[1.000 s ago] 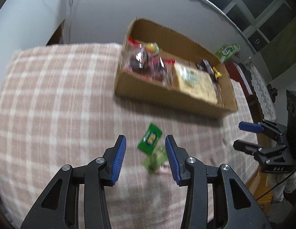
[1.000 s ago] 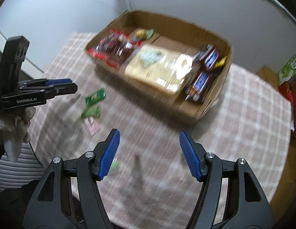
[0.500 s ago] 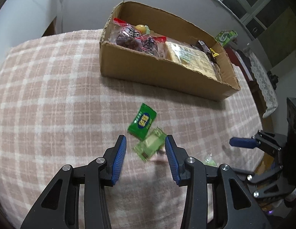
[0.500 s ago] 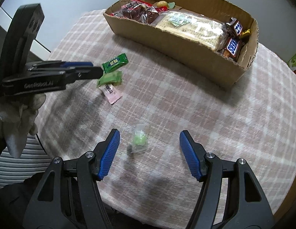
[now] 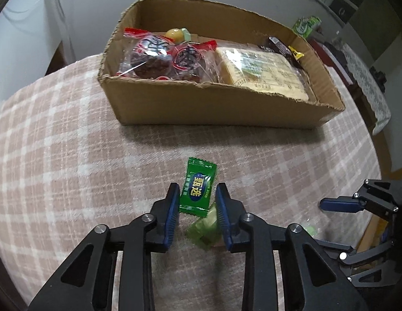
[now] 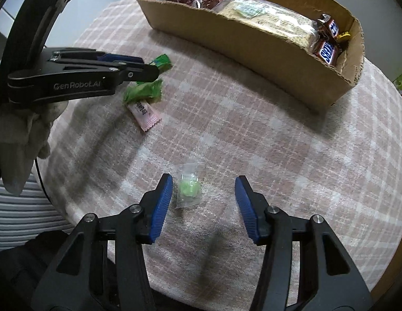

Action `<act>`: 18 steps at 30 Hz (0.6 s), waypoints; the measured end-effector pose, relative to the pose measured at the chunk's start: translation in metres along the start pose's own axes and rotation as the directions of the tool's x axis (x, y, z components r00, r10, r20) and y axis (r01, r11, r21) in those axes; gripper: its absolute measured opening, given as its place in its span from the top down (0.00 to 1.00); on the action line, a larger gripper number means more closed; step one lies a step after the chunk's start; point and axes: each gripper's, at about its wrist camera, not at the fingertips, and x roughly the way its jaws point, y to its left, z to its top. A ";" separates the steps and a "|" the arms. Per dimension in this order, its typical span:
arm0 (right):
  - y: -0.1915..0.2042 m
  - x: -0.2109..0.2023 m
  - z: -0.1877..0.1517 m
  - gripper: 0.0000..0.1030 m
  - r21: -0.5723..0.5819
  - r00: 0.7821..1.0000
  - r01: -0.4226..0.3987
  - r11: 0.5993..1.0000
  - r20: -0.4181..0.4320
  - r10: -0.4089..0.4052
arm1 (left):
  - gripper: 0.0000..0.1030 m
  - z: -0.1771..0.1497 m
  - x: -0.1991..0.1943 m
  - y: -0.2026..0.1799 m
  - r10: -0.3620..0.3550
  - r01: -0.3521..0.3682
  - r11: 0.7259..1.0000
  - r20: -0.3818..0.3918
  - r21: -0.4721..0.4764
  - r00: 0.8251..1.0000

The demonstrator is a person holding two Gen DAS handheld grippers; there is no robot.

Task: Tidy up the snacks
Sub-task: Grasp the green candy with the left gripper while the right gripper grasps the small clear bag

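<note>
A dark green candy packet [image 5: 198,187] is between the blue pads of my left gripper [image 5: 198,197], whose jaws have closed onto its sides; it is also visible in the right wrist view [image 6: 163,61]. A pale green packet [image 5: 205,226] lies just under it, with a pink packet [image 6: 144,112] beside that. My right gripper [image 6: 203,194] is open low over the cloth, with a clear-wrapped green candy [image 6: 189,188] between its fingers, nearer the left one. The cardboard box [image 5: 214,108] holds several snacks behind.
The box [image 6: 255,42] holds red-wrapped bags, a large yellow pack and chocolate bars. The pink plaid cloth [image 5: 58,142] covers a round table whose edge curves close at the right and near sides. A green packet stands beyond the box on furniture.
My left gripper moved forward and narrowed onto the dark green packet. My right gripper came down closer over the clear-wrapped candy, still open.
</note>
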 end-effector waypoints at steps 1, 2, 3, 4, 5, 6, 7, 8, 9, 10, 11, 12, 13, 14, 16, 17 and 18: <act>0.001 0.001 0.000 0.49 -0.002 1.000 0.001 1.000 -0.003 -0.001 | 0.75 0.001 0.000 -0.001 0.004 -0.004 1.000 0.000 0.007 1.000; 0.001 0.003 0.000 0.49 -0.004 1.000 0.004 1.000 -0.006 -0.004 | 0.75 0.001 0.000 -0.002 0.009 -0.009 1.000 0.000 0.016 1.000; 0.002 0.004 0.000 0.49 -0.006 1.000 0.007 1.000 -0.009 -0.007 | 0.76 0.001 0.000 -0.002 0.012 -0.012 1.000 0.000 0.020 1.000; 0.002 0.005 0.000 0.49 -0.008 1.000 0.011 1.000 -0.012 -0.011 | 0.76 0.001 0.000 -0.002 0.014 -0.014 1.000 0.000 0.023 1.000; 0.003 0.006 0.001 0.49 -0.010 1.000 0.012 1.000 -0.013 -0.013 | 0.76 0.002 0.001 -0.002 0.015 -0.015 1.000 0.000 0.025 1.000; 0.003 0.007 0.002 0.49 -0.013 1.000 0.014 1.000 -0.014 -0.014 | 0.76 0.005 0.002 -0.005 0.016 -0.016 1.000 -0.001 0.027 1.000; 0.007 0.009 0.004 0.49 -0.018 1.000 0.018 1.000 -0.016 -0.018 | 0.77 0.005 0.002 -0.005 0.018 -0.018 0.999 0.000 0.032 1.000; 0.009 0.010 0.006 0.49 -0.026 1.000 0.022 0.999 -0.018 -0.022 | 0.77 0.008 0.003 -0.008 0.024 -0.024 0.999 0.000 0.041 1.000; 0.011 0.011 0.006 0.49 -0.034 0.999 0.026 0.999 -0.020 -0.027 | 0.77 0.008 0.004 -0.009 0.028 -0.028 0.998 0.001 0.049 1.000; 0.013 0.012 0.007 0.53 -0.042 0.999 0.034 0.999 -0.021 -0.035 | 0.77 0.010 0.005 -0.011 0.031 -0.031 0.998 0.001 0.055 1.000; 0.015 0.012 0.007 0.57 -0.055 0.998 0.053 0.997 -0.021 -0.054 | 0.78 0.009 0.005 -0.012 0.033 -0.033 0.998 0.003 0.057 0.999; 0.018 0.014 0.008 0.62 -0.064 0.997 0.067 0.996 -0.020 -0.068 | 0.78 0.009 0.005 -0.012 0.032 -0.033 0.998 0.004 0.055 0.999; 0.019 0.014 0.008 0.65 -0.068 0.997 0.071 0.995 -0.019 -0.073 | 0.78 0.009 0.005 -0.012 0.034 -0.034 0.998 0.006 0.053 0.999; 0.020 0.015 0.008 0.66 -0.068 0.997 0.073 0.995 -0.017 -0.075 | 0.79 0.009 0.005 -0.012 0.035 -0.036 0.998 0.008 0.051 0.999; 0.019 0.015 0.008 0.76 -0.063 0.996 0.085 0.994 -0.014 -0.086 | 0.79 0.008 0.004 -0.012 0.037 -0.037 0.998 0.009 0.047 0.999; 0.017 0.015 0.008 0.78 -0.058 0.996 0.083 0.995 -0.014 -0.084 | 0.79 0.008 0.004 -0.012 0.037 -0.037 0.998 0.010 0.045 0.999; 0.016 0.014 0.008 0.78 -0.051 0.997 0.076 0.996 -0.014 -0.077 | 0.79 0.007 0.003 -0.011 0.036 -0.037 0.998 0.010 0.043 0.999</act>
